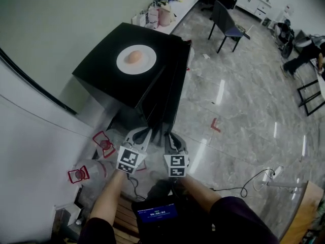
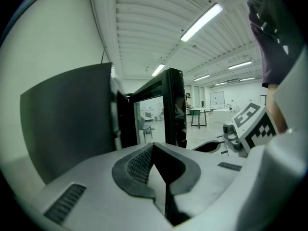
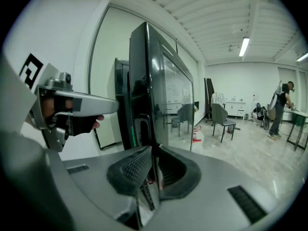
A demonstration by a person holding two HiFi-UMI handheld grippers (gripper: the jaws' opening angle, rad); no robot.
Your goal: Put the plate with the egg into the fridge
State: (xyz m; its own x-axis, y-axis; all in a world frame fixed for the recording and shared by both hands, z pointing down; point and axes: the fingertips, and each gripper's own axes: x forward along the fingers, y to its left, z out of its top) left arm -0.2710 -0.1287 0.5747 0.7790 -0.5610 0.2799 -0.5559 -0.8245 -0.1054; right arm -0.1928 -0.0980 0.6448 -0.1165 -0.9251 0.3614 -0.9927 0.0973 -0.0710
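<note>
Polished stone floor [image 1: 244, 111] stretches away to a chair [image 1: 226, 27] and a cluttered far wall, and close by stands the black fridge [image 1: 101, 78], its glass door [image 1: 171, 93] swung partly out. The plate [image 1: 144, 65] with the egg [image 1: 134, 57] sits on top of the fridge, well apart from both claws, so it is not yet inside. The right claw [image 3: 153, 150] is closed on the door's free edge, which runs down between its pads. The left claw [image 2: 153, 146] is shut on nothing, pointing at the gap between the fridge body and the door. The grip on that thin, slick edge looks the likeliest to fail, since a sideways pull could let it slide out. A sharp tug might also shake the fridge and set the loose egg rolling across the plate. Tilting the plate when it is lifted down would risk the same. The left claw would also have to open before it could take the rim. Only the head view shows the plate and egg, as both gripper views look below the fridge top. Only the right gripper view shows the door edge between its jaws, and the left gripper view alone shows its own jaws meeting empty.
</note>
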